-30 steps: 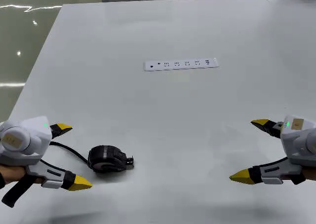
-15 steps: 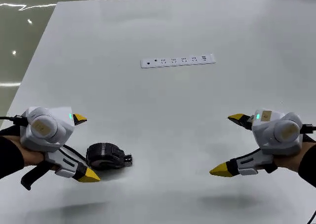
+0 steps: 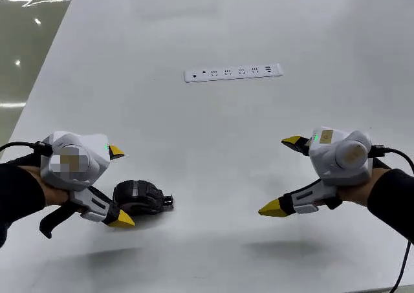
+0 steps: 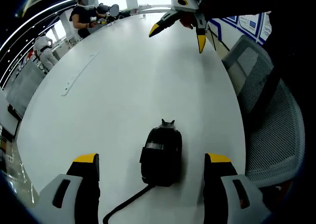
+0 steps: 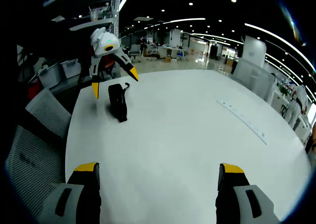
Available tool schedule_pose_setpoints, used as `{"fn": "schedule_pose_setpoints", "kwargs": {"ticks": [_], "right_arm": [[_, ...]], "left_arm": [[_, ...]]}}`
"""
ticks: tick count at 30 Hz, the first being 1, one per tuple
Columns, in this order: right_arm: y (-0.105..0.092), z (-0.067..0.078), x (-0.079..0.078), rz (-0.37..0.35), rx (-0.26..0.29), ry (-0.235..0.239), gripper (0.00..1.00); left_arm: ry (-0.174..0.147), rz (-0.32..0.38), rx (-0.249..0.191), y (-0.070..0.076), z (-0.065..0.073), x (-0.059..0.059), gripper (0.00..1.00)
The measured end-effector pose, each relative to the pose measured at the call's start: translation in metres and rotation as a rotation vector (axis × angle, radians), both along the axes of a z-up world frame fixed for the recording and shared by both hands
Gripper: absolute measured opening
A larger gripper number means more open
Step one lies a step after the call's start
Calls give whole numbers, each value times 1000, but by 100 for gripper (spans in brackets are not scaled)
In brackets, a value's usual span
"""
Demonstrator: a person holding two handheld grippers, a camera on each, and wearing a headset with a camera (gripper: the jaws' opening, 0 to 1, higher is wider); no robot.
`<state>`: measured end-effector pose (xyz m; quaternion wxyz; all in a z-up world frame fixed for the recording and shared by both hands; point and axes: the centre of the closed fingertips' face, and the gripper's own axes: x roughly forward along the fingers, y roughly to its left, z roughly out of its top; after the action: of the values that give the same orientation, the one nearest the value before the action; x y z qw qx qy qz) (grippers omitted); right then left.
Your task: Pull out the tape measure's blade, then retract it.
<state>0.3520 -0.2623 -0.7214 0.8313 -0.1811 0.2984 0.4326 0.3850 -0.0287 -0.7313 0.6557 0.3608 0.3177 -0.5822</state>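
Note:
A black tape measure (image 3: pixel 140 198) lies on the white table (image 3: pixel 213 131) near its front left, blade tip pointing right, a black strap trailing behind it. My left gripper (image 3: pixel 119 186) is open, its yellow-tipped jaws straddling the case from the left without touching it. In the left gripper view the tape measure (image 4: pixel 162 155) lies between the two jaws, and the left gripper (image 4: pixel 153 158) stands wide. My right gripper (image 3: pixel 281 174) is open at the front right, well clear of the case, nothing between its jaws. The right gripper view shows the tape measure (image 5: pixel 118 101) far off under the left gripper (image 5: pixel 114 82).
A white power strip (image 3: pixel 233 72) lies flat across the table's middle, farther back. A grey mesh chair (image 4: pixel 271 105) stands at the table's near edge. Glossy floor lies beyond the left edge. Bare tabletop separates the two grippers.
My left gripper has moved right and closed in around the tape measure. My right gripper has moved left, toward the centre. The tape measure has stayed in place.

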Motion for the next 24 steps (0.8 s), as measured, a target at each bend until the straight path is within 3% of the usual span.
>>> {"fn": "schedule_pose_setpoints", "kwargs": {"ticks": [9, 15, 17, 18, 19, 24], "right_arm": [[28, -6, 4, 81, -6, 9, 99], [49, -12, 5, 145, -19, 14, 93], [56, -14, 7, 162, -24, 13, 92], [59, -14, 8, 170, -23, 12, 91], [61, -13, 9, 171, -23, 12, 91], [75, -1, 19, 179, -4, -10, 88]], "left_arm": [[33, -3, 28, -4, -11, -4, 66], [57, -4, 56, -6, -19, -6, 52], [79, -54, 76, -6, -23, -12, 40], [89, -46, 86, -5, -24, -13, 33], [67, -32, 88, -5, -24, -9, 31], [72, -26, 88, -5, -23, -9, 30]]}}
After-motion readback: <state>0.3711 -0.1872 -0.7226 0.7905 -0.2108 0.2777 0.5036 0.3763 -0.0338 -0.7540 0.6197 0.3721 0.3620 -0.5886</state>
